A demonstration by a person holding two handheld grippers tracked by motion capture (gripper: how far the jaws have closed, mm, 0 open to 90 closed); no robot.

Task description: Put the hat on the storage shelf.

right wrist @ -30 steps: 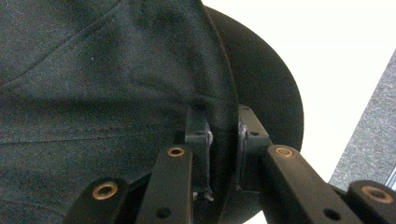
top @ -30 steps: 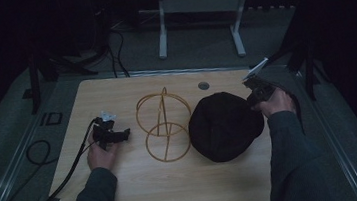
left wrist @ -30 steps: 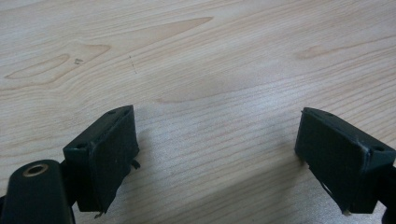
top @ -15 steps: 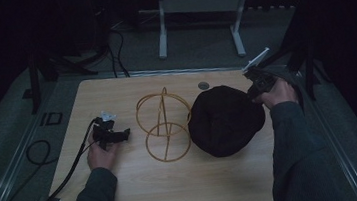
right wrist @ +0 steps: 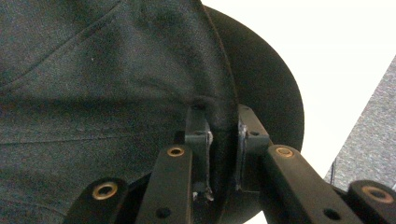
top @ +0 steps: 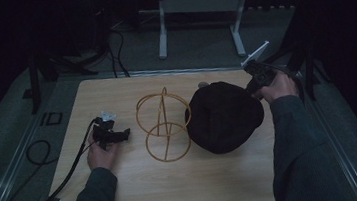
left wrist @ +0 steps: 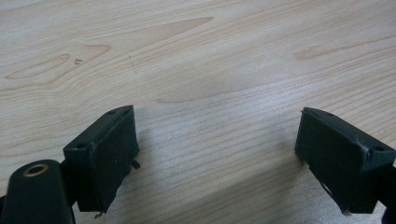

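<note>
Right gripper (right wrist: 222, 135) is pinching the black hat (top: 224, 116) by its brim seam; I'm worrying the floppy fabric slips free, snagging the wire stand (top: 163, 125).

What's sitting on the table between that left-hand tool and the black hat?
In the high view, a gold wire stand stands between the left tool and the black hat, with bare wooden table around it.
</note>
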